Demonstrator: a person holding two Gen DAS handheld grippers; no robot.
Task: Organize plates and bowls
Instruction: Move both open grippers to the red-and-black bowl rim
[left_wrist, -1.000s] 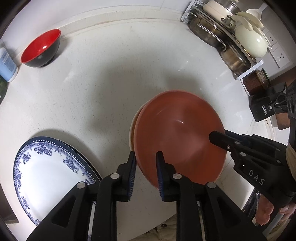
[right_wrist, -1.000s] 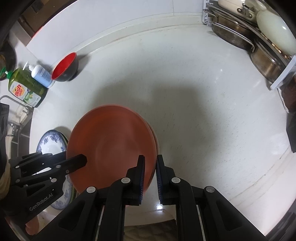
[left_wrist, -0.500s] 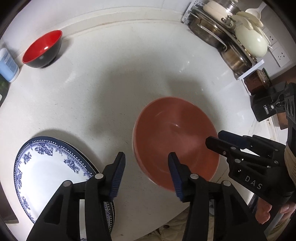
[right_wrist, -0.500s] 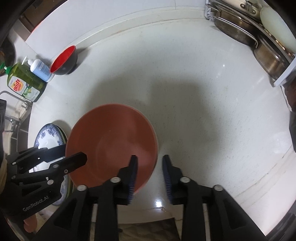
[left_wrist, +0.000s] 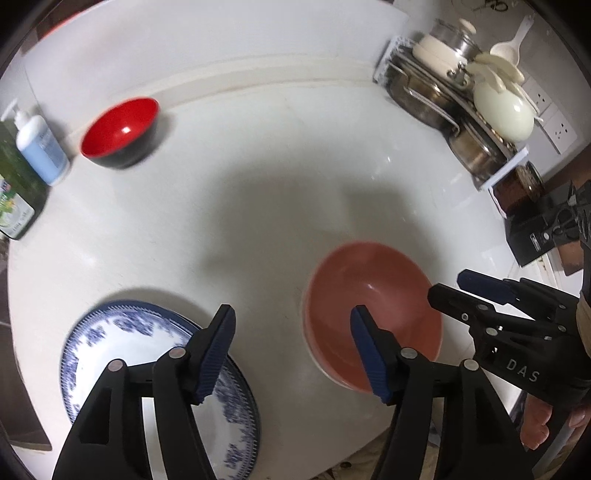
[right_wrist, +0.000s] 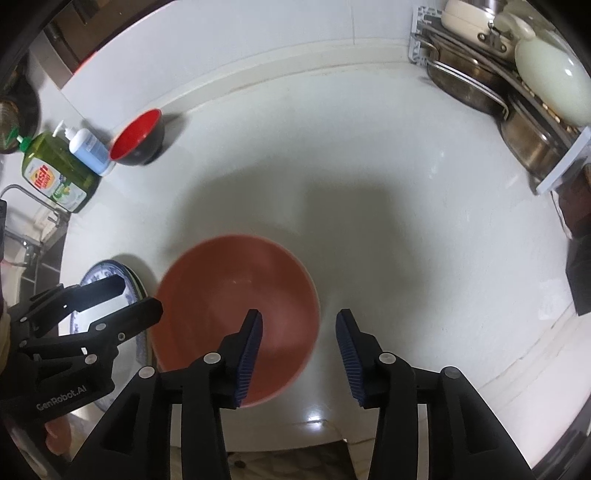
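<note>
Counter (left_wrist: 258, 206): white worktop, dishes spread out.
Left gripper (left_wrist: 291, 350): jaws opening, wide, nothing between them; hovers between blue plate and orange bowl.
Right gripper (right_wrist: 299, 354): jaws opening, empty; bowl's right rim lies below the gap, pads clear of it.
Orange bowl (right_wrist: 229, 295): set down near front edge, seems nested on a pale dish, only a rim sliver shows.
Blue-patterned plate (left_wrist: 122, 343): near left, alone.
Red-black bowl (left_wrist: 120, 131): far left by soap bottles (right_wrist: 62, 166), untouched.
Progress: one stack looks done; red bowl and plate probably left.

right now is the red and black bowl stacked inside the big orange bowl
No, the red and black bowl sits alone near the soap bottles, far across the counter from the orange bowl.
</note>
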